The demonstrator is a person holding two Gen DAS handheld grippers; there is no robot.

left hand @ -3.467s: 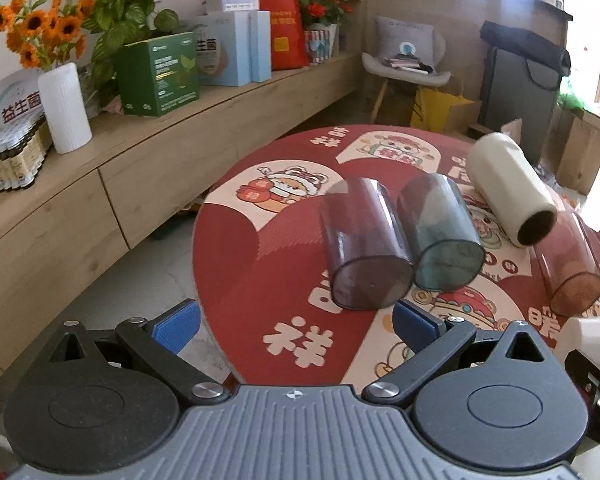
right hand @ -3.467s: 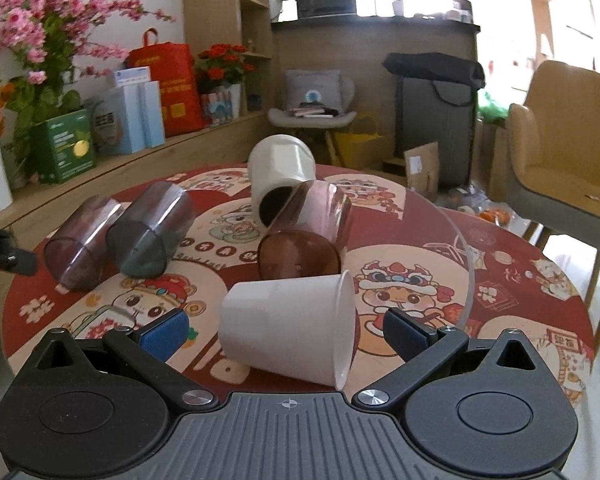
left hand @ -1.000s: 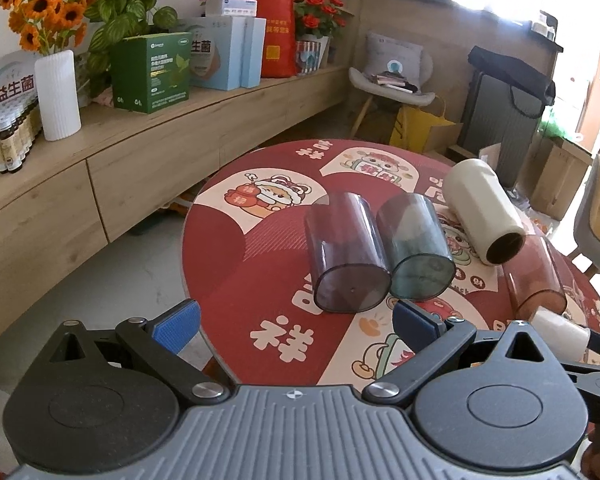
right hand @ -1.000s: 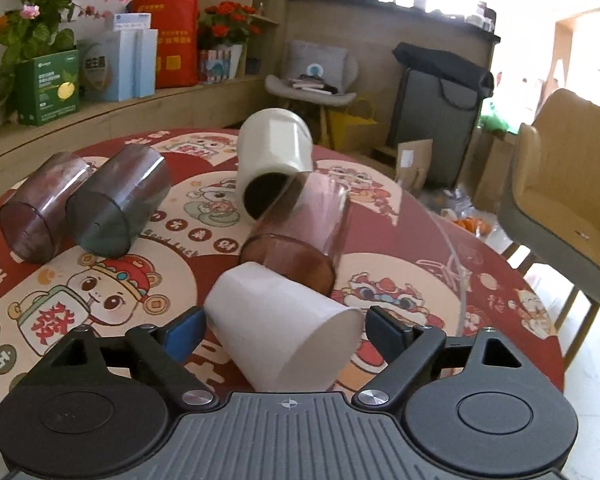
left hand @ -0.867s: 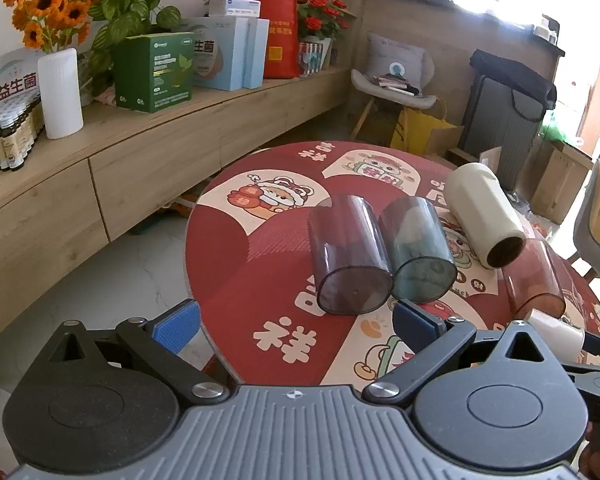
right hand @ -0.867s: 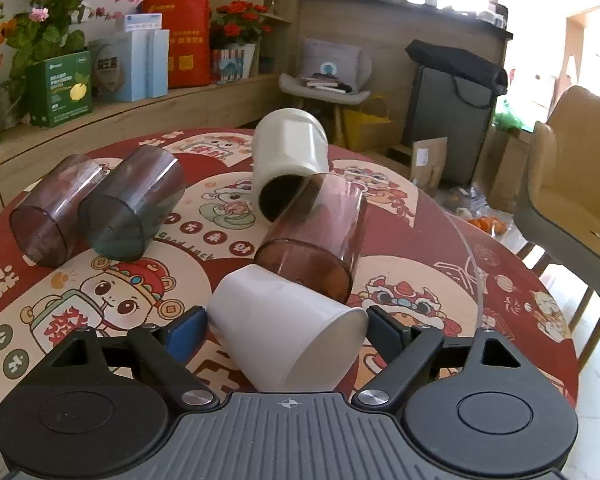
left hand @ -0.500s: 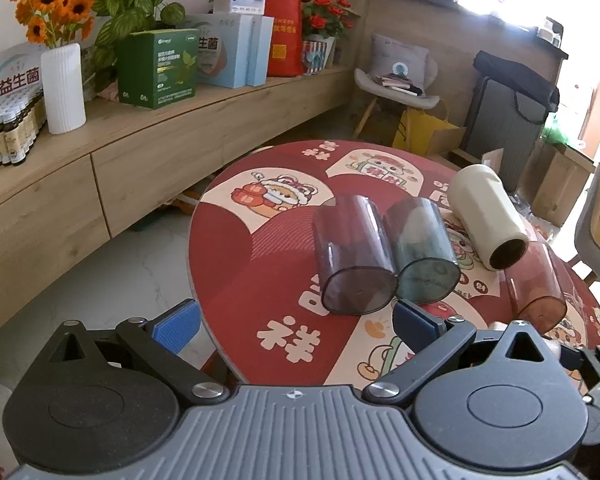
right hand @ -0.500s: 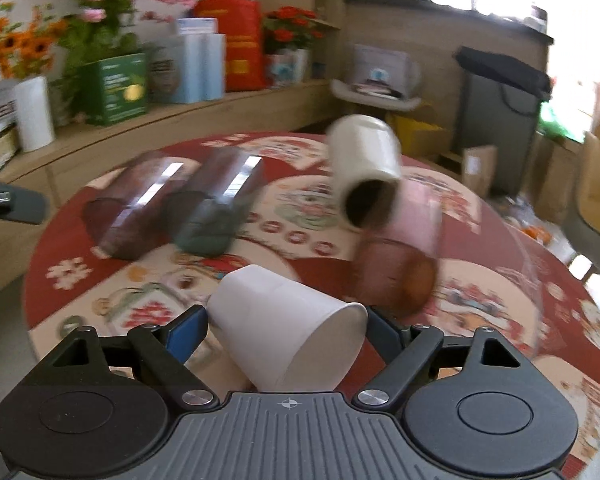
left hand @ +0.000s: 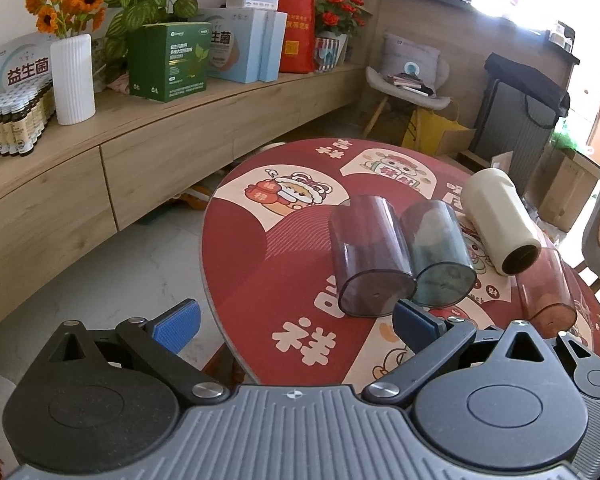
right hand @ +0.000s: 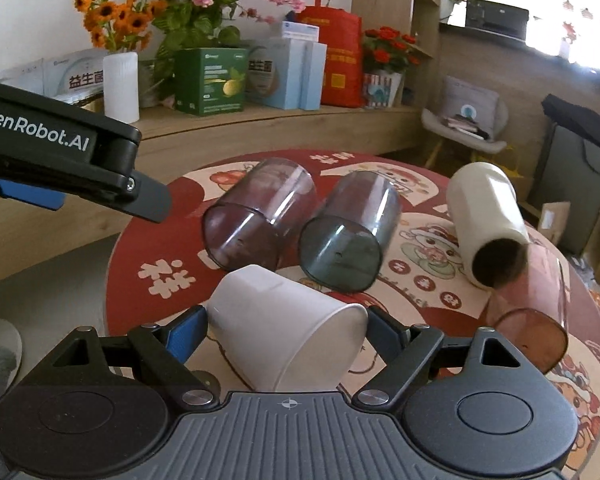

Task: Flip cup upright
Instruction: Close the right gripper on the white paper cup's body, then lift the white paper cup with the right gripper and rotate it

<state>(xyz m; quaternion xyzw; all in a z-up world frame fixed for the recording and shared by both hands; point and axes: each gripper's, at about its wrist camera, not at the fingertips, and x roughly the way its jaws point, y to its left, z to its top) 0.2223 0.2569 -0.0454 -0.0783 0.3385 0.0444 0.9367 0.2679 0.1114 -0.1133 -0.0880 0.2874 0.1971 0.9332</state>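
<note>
White cup (right hand: 284, 326) lies tilted, clamped between the right claw (right hand: 286, 334) pads; left claw (left hand: 296, 320) spread apart.

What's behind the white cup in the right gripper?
Behind the white cup lie a purple cup and a grey cup on their sides. The table directly beneath it is covered.

Five cups: one white cup (right hand: 288, 328), one purple cup (right hand: 256, 216), one grey cup (right hand: 348, 236), one cream cup (right hand: 488, 220), one brown cup (right hand: 536, 312). Two claws.
</note>
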